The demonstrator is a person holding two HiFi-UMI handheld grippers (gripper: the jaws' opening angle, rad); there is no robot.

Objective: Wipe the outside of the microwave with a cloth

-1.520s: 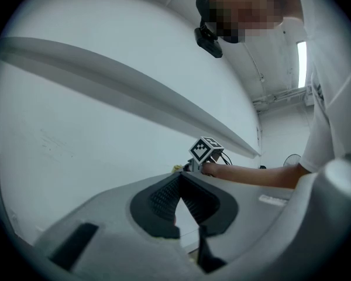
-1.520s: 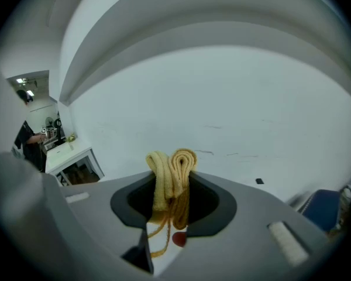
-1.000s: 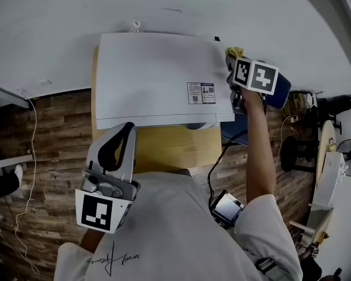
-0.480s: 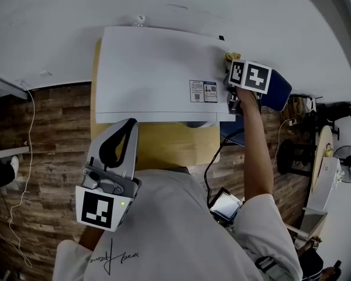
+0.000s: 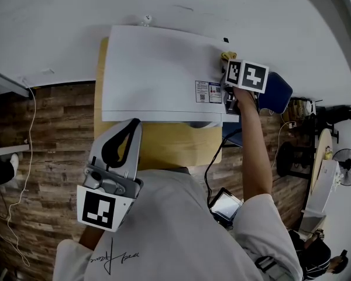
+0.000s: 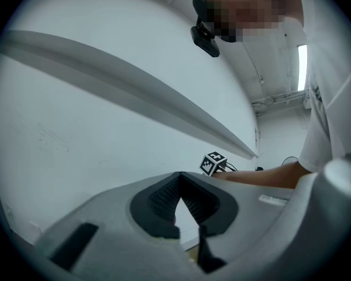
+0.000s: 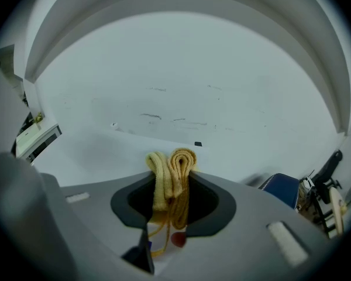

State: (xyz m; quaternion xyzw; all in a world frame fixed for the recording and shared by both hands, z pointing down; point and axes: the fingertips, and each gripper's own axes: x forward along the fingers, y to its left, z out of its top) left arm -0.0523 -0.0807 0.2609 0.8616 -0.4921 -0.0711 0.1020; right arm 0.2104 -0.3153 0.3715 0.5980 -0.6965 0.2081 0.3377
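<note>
The cloth [image 7: 181, 164] is clamped in the right gripper [image 5: 229, 67] at the microwave's [image 5: 158, 69] 2 o'clock corner, with the arm stretched forward. The left gripper [image 5: 128, 131] is held closed and empty at the microwave's 7 o'clock, near the chest

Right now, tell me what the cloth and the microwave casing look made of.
The cloth: soft yellow textile, likely terry or knit; ribbed, rolled folds show.
The microwave: smooth matte white casing, probably painted sheet metal; flat panel, crisp edges, but plastic is possible.
</note>
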